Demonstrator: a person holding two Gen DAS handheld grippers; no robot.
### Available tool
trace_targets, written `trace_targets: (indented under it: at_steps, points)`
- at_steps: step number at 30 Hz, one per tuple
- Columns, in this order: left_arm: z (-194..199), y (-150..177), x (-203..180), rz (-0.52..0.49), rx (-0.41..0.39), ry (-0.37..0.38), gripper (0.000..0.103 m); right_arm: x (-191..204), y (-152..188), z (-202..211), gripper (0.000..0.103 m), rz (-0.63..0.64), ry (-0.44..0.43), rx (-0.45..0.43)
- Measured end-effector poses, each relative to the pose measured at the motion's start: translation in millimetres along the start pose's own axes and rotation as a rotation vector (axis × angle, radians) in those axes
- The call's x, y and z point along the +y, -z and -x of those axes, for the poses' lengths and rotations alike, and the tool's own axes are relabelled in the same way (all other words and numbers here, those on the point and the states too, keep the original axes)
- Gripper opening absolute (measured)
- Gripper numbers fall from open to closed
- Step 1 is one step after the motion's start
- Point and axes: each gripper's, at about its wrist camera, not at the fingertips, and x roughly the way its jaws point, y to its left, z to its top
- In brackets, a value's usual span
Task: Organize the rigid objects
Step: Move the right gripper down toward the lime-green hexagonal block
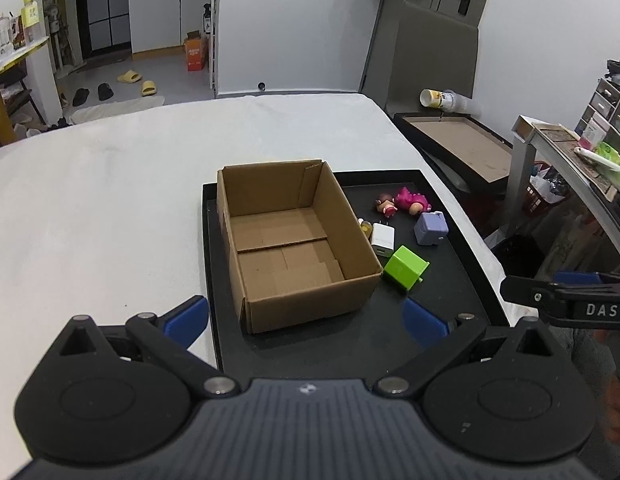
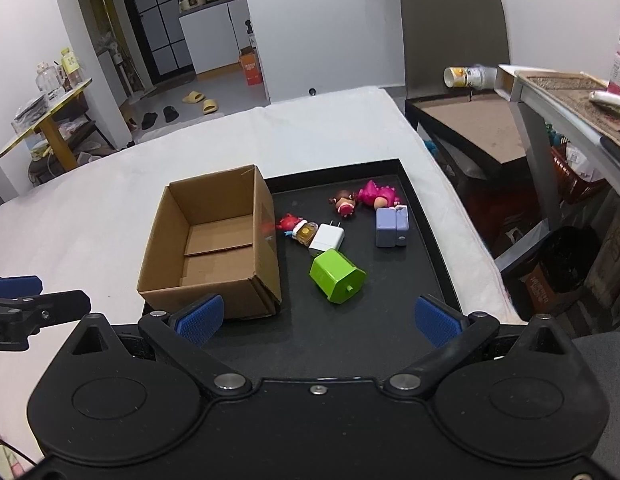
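Both tools spread and empty, right tool (image 2: 317,320) nearest the lime-green plastic cube (image 2: 335,276) on the black tray (image 2: 429,248) beside the empty brown cardboard box (image 2: 214,240): approach squarely, clamp flat faces.

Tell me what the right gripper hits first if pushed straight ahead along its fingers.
Most likely the green block, lying on the black tray ahead of the open right gripper. The cardboard box sits just left of that line; depth is uncertain.

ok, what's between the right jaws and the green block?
Nothing but bare black tray. The right wrist view shows the open right gripper facing the green block with no object in between.
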Motion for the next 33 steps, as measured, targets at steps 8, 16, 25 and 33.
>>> trace_targets:
  at_steps: [8,16,25,33]
  points:
    - [-28.6,-16.4,11.9,0.048,0.032,-0.003,0.102,-11.3,-10.3,-23.2,0.103,-0.028,-0.022,0.030]
    - [-58.2,-26.9,28.0,0.085,0.061,0.020,0.100,-22.1,-24.7,-50.0,0.103,-0.021,-0.029,0.048]
    - [-85.5,-26.4,39.3,0.124,0.091,0.069,0.100,-19.7,-32.2,-80.7,0.102,0.028,-0.055,0.105]
    - [-103.4,-17.7,57.9,0.215,0.104,0.068,0.093,-21.7,-35.2,-107.9,0.096,0.075,-0.048,0.147]
